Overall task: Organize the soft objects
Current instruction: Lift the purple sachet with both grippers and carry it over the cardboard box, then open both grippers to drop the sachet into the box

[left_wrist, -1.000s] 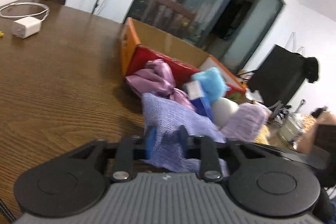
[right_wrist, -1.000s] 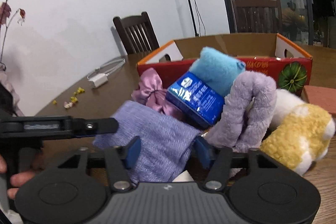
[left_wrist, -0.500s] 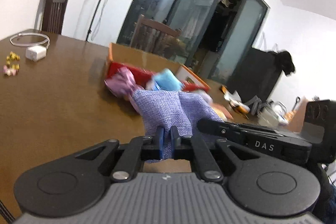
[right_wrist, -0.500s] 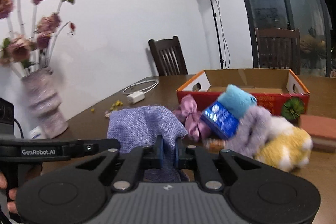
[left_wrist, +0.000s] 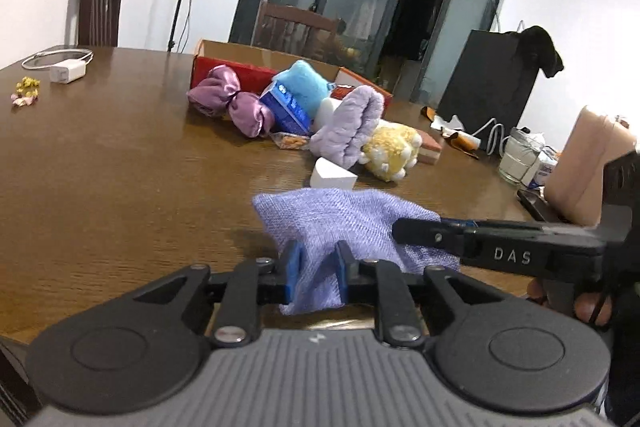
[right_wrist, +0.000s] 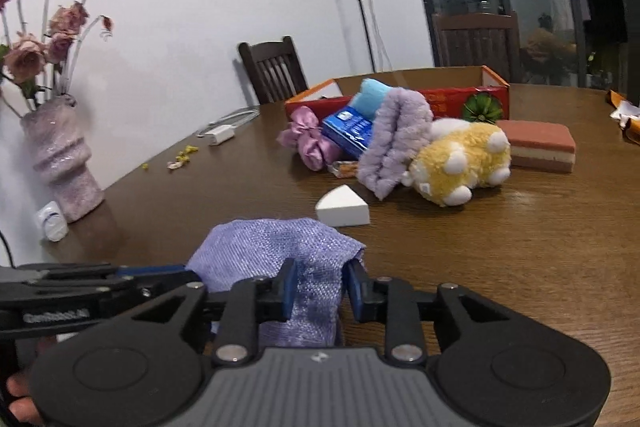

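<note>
Together, both grippers pinch 1 coarse-woven lavender cloth [left_wrist: 344, 223] low over the brown wooden surface [left_wrist: 120, 179]: the left gripper [left_wrist: 316, 267] has its blue-padded fingers narrowed onto a bunched fold, and the right gripper [right_wrist: 318, 285] clamps another fold. Beyond lie a white foam wedge [right_wrist: 343, 211], fuzzy lilac plush [right_wrist: 394, 139] and nubbly yellow plush [right_wrist: 460, 163].

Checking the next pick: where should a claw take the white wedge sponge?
Grip the white wedge sponge across its two flat slanted sides, coming from above on the near side; it lies flat and apart from the plush pile, so I judge that approach unobstructed.
</note>
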A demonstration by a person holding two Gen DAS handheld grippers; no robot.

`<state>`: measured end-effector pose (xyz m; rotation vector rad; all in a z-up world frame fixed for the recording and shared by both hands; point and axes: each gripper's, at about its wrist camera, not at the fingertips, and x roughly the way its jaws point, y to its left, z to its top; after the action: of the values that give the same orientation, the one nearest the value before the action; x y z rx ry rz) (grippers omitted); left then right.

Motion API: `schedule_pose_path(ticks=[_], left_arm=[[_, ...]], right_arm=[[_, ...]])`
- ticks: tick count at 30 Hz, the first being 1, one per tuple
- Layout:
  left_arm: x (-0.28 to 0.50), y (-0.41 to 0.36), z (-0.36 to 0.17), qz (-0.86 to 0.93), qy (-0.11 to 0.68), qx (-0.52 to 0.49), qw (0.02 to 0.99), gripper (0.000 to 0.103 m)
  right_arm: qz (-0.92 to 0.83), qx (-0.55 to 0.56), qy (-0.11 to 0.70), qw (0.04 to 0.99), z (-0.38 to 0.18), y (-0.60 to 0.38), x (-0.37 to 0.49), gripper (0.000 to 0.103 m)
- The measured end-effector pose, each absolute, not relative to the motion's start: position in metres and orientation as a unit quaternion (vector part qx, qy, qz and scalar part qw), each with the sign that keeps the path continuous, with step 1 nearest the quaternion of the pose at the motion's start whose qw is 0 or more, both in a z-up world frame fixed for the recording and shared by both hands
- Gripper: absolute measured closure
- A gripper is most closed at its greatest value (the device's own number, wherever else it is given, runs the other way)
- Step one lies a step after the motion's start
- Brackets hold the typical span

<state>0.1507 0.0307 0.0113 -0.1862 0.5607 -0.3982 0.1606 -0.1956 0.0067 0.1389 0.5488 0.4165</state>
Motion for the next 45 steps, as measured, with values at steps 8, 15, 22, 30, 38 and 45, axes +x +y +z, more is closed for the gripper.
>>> schedule_pose_path(ticks=[8,15,22,30,38,45], left_arm=[[0.159,0.028,0.004,-0.210,0.283,-0.101,0.930,0.077],[0.164,0.023,0.024,-0.230,0.268,-0.102,0.930,0.095],[0.251,0.022,0.110,-0.264,0.197,-0.119,0.937,0.095],[0.476,-0.038,0.147,-0.261,0.264,-0.111,0.922,0.095],[0.640,-0.092,0.092,-0.179,0.403,-0.120,0.889,0.093],[0.653,-0.091,0.067,-0.168,0.422,-0.093,0.886,0.064]], right_arm=[[0.171,0.019,0.270,0.947,-0.009,-0.183,0.166,0.066],[0.198,0.002,0.260,0.945,0.001,-0.177,0.170,0.096],[0.225,0.020,0.170,0.959,0.097,-0.201,0.221,0.096],[0.191,0.003,0.220,0.957,0.149,-0.228,0.427,0.095],[0.120,0.008,0.337,0.934,0.107,-0.244,0.613,0.095],[0.081,-0.037,0.380,0.921,0.074,-0.237,0.661,0.073]])
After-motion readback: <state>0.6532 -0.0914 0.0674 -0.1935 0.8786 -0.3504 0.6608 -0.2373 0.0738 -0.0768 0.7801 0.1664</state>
